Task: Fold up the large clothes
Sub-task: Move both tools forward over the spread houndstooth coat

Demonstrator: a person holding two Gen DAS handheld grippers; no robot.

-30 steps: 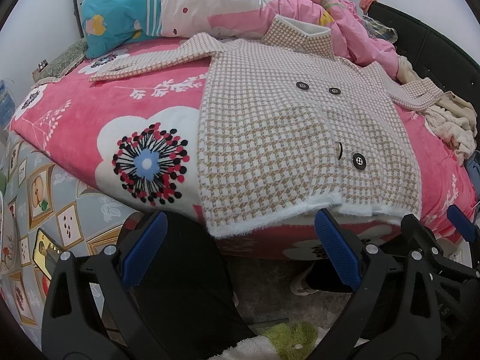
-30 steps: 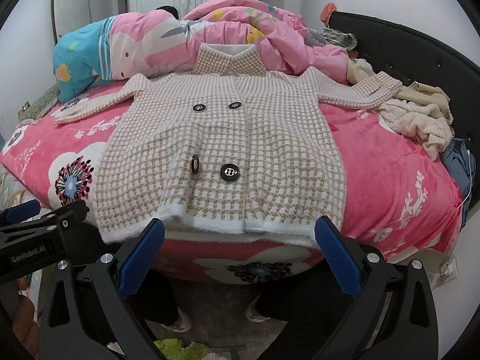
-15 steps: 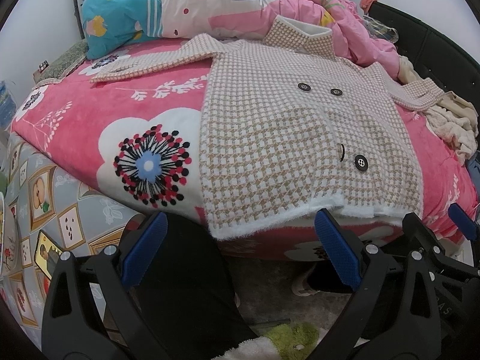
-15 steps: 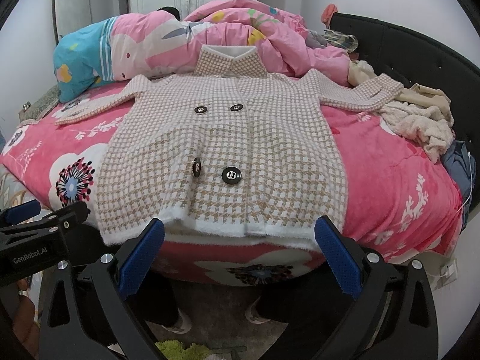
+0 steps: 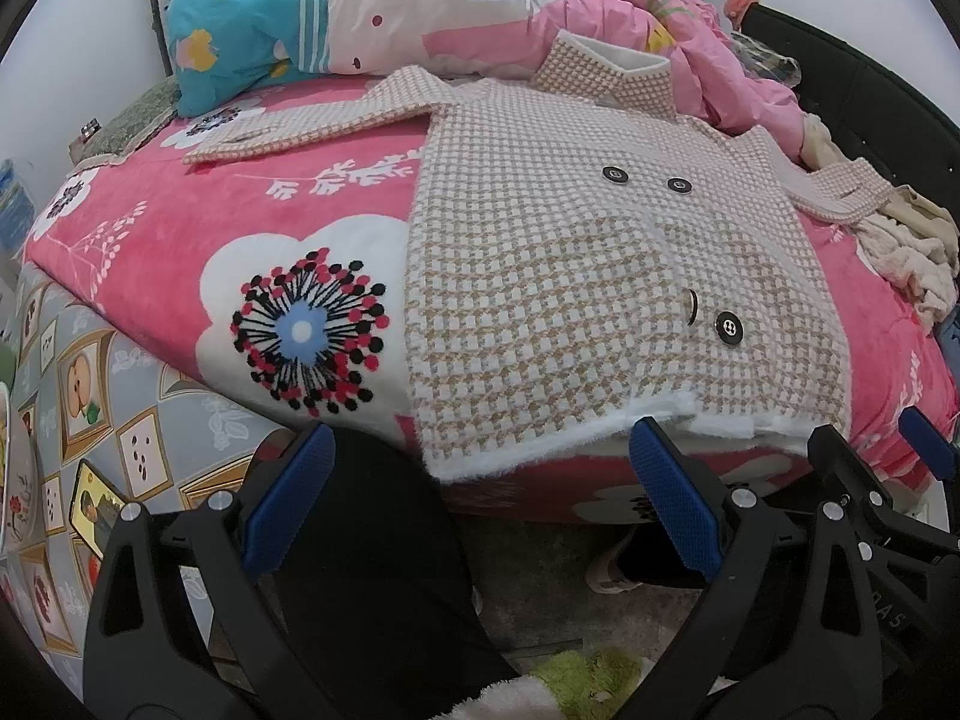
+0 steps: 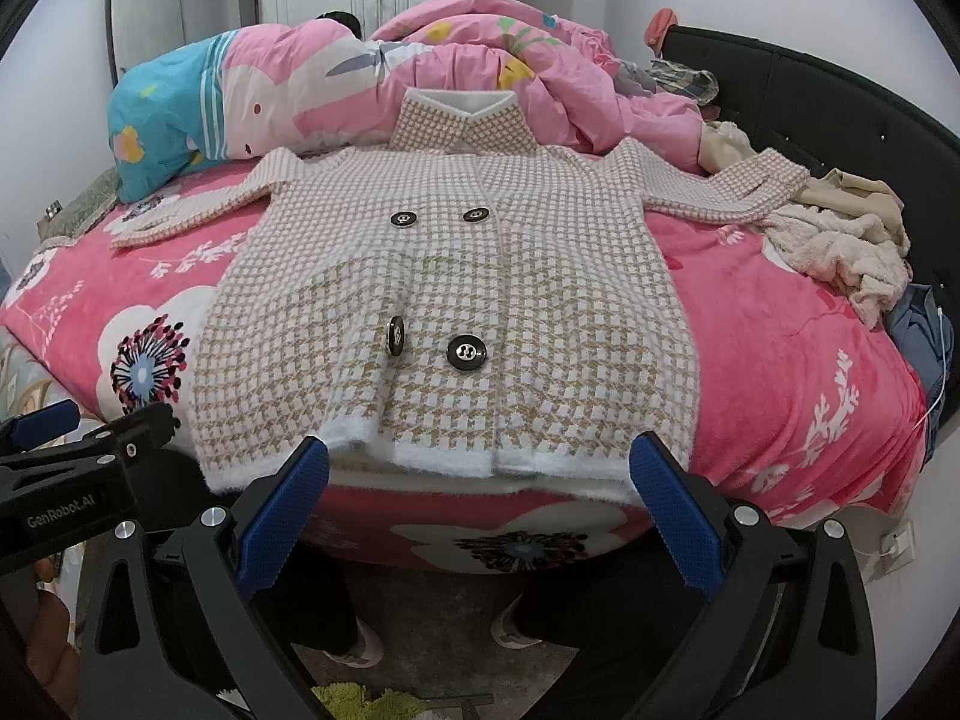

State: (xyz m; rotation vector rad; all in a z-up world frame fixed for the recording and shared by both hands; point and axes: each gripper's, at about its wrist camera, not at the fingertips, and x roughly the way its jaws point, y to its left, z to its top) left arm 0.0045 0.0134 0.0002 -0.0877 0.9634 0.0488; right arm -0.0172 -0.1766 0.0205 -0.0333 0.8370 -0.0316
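A beige and white houndstooth coat (image 5: 576, 276) (image 6: 456, 312) with black buttons lies flat, front up, on a pink flowered blanket (image 5: 180, 252) (image 6: 798, 348). Its sleeves spread out to both sides and its white hem hangs over the bed's near edge. My left gripper (image 5: 480, 504) is open, just below the hem's left part, holding nothing. My right gripper (image 6: 480, 510) is open too, below the hem's middle, not touching the cloth. The left gripper's black body (image 6: 72, 480) shows at the left edge of the right wrist view.
A pink and blue duvet (image 6: 336, 90) is heaped at the head of the bed. Cream clothes (image 6: 840, 246) lie on the right by the black headboard (image 6: 840, 114). A person's dark trouser legs (image 5: 372, 576) and slippered feet (image 6: 354, 648) stand on the floor by the bed.
Both grippers have edged slightly closer to the coat's hem and a little upward. The coat has not moved.
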